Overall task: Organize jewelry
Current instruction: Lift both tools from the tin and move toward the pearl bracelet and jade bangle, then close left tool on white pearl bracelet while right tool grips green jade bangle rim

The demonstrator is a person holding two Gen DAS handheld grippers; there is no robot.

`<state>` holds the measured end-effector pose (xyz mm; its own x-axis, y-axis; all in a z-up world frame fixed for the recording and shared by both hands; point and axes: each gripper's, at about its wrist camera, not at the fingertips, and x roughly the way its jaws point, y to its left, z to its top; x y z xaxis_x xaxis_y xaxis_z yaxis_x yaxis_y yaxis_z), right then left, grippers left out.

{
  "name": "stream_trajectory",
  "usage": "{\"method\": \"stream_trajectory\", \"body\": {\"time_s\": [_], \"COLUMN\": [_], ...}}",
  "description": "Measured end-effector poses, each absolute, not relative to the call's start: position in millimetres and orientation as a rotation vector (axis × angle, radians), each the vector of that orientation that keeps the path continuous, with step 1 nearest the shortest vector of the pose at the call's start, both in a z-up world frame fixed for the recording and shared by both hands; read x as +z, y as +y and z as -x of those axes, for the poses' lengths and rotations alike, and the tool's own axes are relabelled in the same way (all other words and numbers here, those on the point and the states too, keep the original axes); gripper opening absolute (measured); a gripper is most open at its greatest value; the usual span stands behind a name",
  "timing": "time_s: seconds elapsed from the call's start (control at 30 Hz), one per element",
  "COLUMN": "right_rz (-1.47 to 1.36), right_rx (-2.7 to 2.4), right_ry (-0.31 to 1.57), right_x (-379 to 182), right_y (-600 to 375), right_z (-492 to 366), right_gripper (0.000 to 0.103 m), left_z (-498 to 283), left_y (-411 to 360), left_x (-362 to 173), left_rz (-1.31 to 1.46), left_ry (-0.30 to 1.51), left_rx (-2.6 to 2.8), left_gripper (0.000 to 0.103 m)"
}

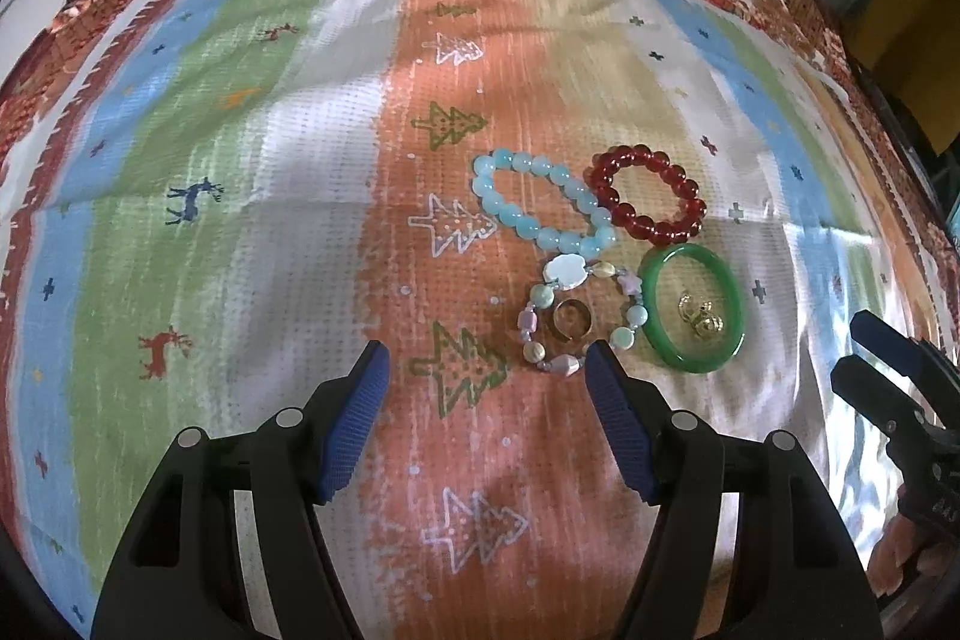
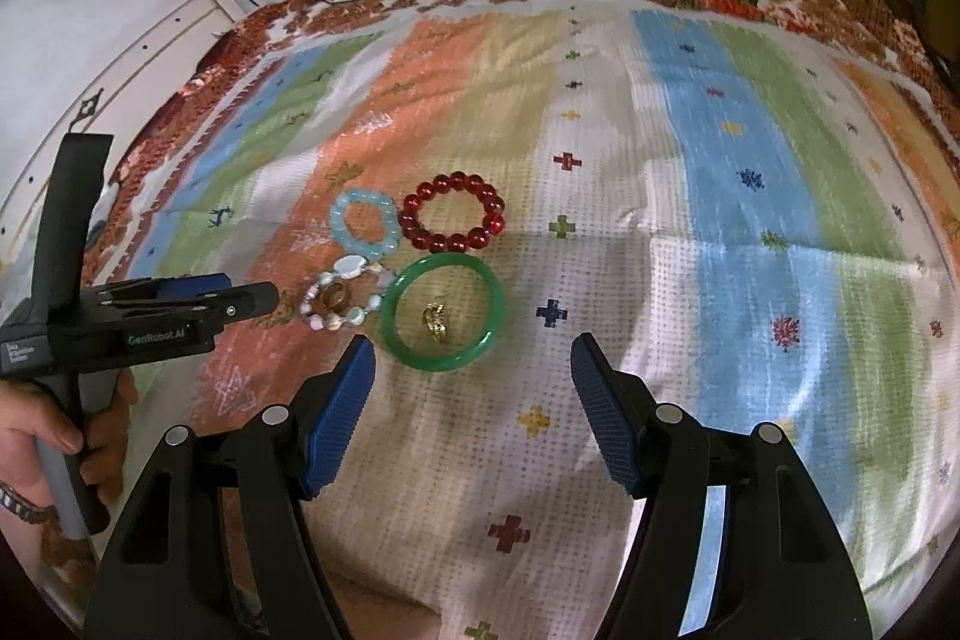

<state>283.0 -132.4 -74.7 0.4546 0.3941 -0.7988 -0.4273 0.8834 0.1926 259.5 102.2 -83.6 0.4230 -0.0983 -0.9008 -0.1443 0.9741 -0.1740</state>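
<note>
**Jewelry Clustered on Cloth; Both Hand-Held Grippers Released**

A striped patterned cloth [image 1: 300, 220] covers the surface. The left hand-held gripper [image 1: 486, 358] and right hand-held gripper [image 2: 471, 349] stand released, holding nothing. Just beyond the right one's left finger lies a green bangle [image 2: 443, 319] encircling gold earrings [image 2: 435, 323]. Farther off lie a red bead bracelet [image 2: 453, 212] and a light-blue bead bracelet [image 2: 363, 222], touching. A pastel bead bracelet [image 1: 579, 316], just beyond the left one's right finger, surrounds a gold ring [image 1: 570, 321].

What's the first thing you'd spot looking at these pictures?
A little huddle of jewelry on the striped cloth: a red bead bracelet beside a pale blue bead bracelet. In front of them lies a green bangle ringed around small gold pieces. Both open grippers, left gripper and right gripper, point toward them.
</note>
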Motion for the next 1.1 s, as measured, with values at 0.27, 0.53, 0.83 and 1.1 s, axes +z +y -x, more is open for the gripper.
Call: {"method": "stream_trajectory", "body": {"time_s": [0.27, 0.53, 0.83, 1.1], "right_rz": [0.038, 0.052, 0.042, 0.047], "right_rx": [0.498, 0.491, 0.483, 0.458], "right_ry": [1.022, 1.041, 1.060, 1.091], "right_x": [-86, -98, -107, -117], "right_y": [-129, -126, -121, -117], "right_z": [-297, -308, -320, -331], "right_gripper": [0.067, 0.067, 0.067, 0.067], "left_z": [-270, -274, -281, -287], "left_y": [104, 104, 103, 99], "left_x": [-94, -102, -104, -111], "left_rz": [0.221, 0.204, 0.176, 0.120], "left_ry": [1.155, 1.170, 1.172, 1.176], "left_rx": [0.040, 0.034, 0.038, 0.034], "left_gripper": [0.068, 0.068, 0.068, 0.072]}}
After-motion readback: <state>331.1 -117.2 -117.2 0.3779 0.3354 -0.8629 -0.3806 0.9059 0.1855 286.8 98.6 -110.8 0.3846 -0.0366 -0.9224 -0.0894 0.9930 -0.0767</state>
